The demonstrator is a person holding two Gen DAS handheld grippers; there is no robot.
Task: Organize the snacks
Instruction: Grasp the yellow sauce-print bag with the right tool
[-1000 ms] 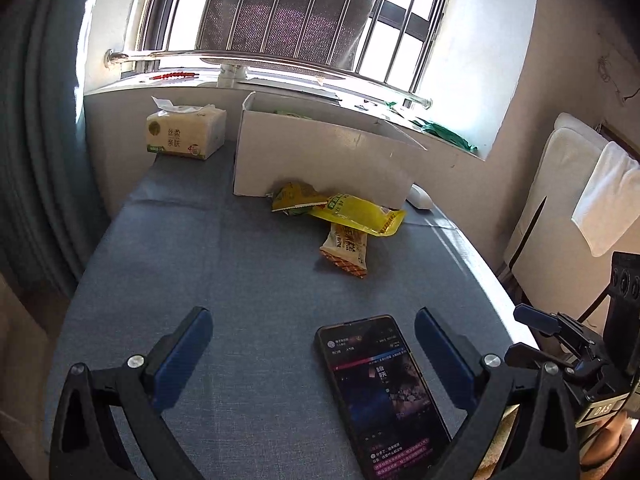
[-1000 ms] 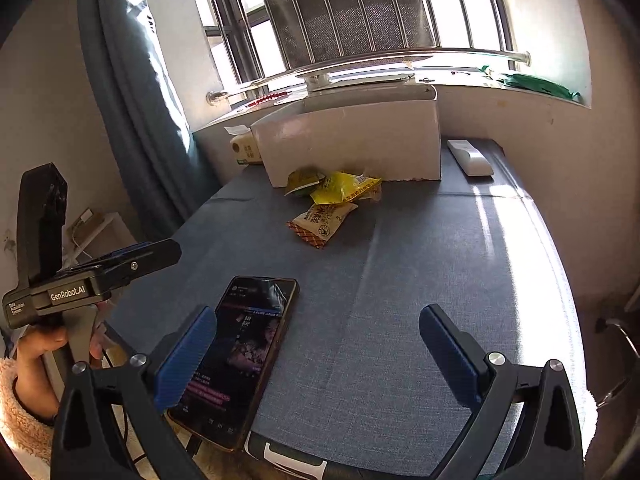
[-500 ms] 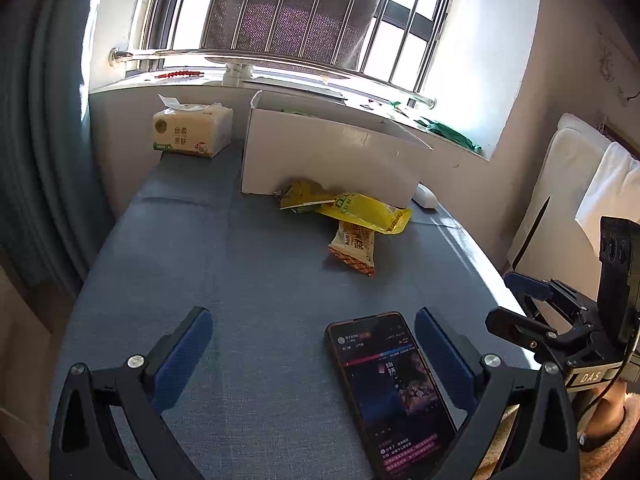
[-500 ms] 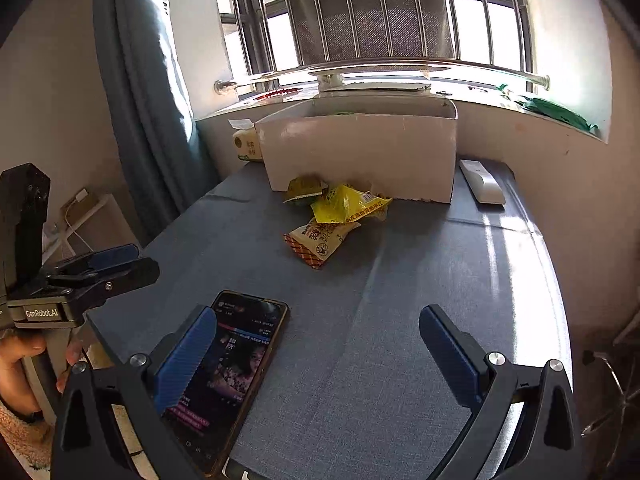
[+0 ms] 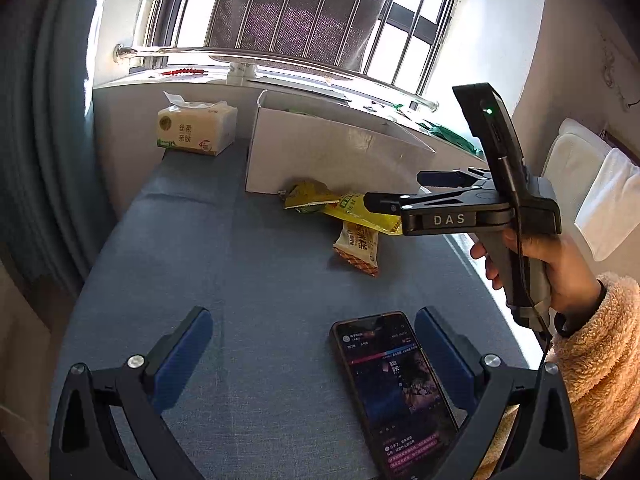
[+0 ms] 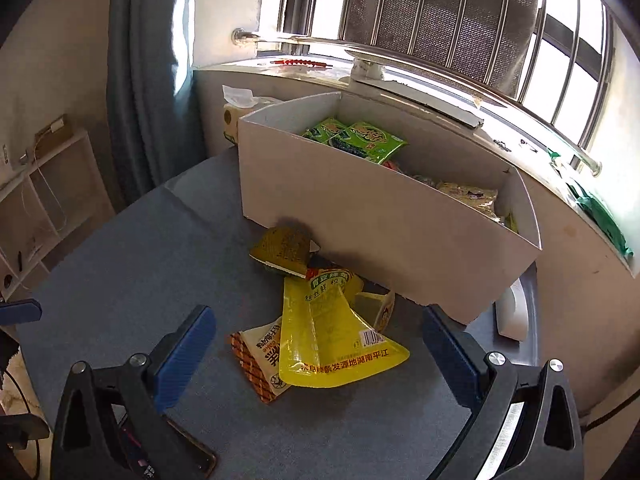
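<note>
Left gripper (image 5: pixel 314 354) hangs spread over the table (image 5: pixel 240 248), phone (image 5: pixel 394 392) by its right finger, snacks ahead. Right gripper (image 6: pixel 320 354) gapes too, yellow pouch (image 6: pixel 328 332) between its fingers, white box (image 6: pixel 384 216) beyond.

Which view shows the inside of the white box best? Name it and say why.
The right wrist view. It looks down over the white box rim, so the green snack packets inside show. The left wrist view shows only the box's front wall and rim from low down, nothing of its contents.
</note>
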